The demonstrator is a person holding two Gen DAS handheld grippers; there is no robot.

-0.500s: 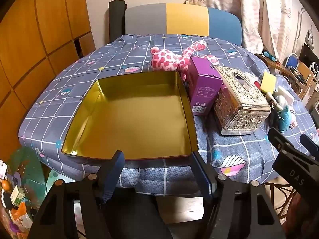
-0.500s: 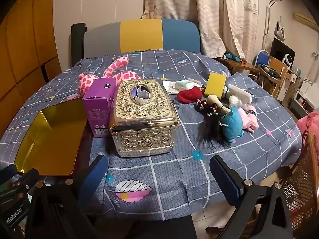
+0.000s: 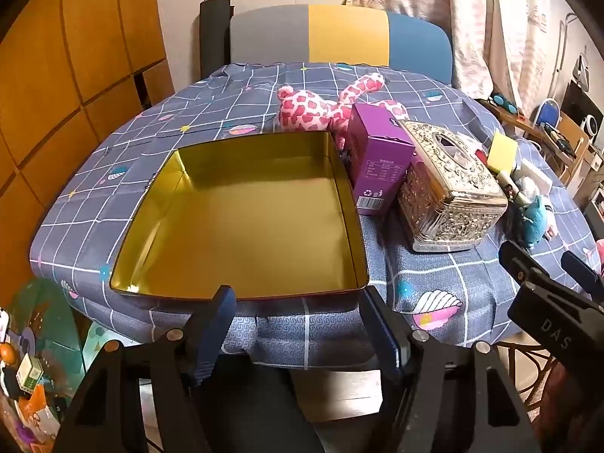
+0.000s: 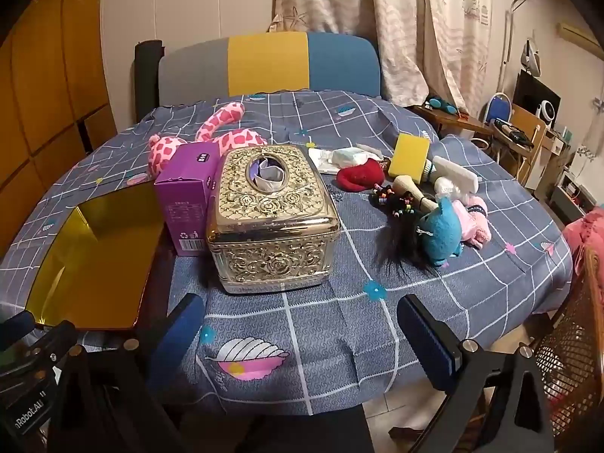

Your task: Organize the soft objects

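A shallow gold tin (image 3: 245, 219) lies with nothing in it on the blue checked tablecloth, its near rim just ahead of my left gripper (image 3: 298, 321), which is open with nothing between its fingers. A pink spotted plush (image 3: 313, 107) lies behind the tin. In the right wrist view a blue plush (image 4: 443, 232), a pink soft toy (image 4: 472, 219), a red cloth item (image 4: 360, 177) and a yellow sponge (image 4: 409, 158) lie at the table's right. My right gripper (image 4: 298, 336) hangs wide open and holds nothing, over the table's near edge, in front of the ornate box.
A purple carton (image 4: 187, 196) and an ornate gold tissue box (image 4: 270, 219) stand between the tin (image 4: 98, 256) and the toy pile. A doll with black hair (image 4: 400, 222) lies among the toys. A chair (image 4: 264, 64) stands behind the table, a wicker chair (image 4: 573, 347) at right.
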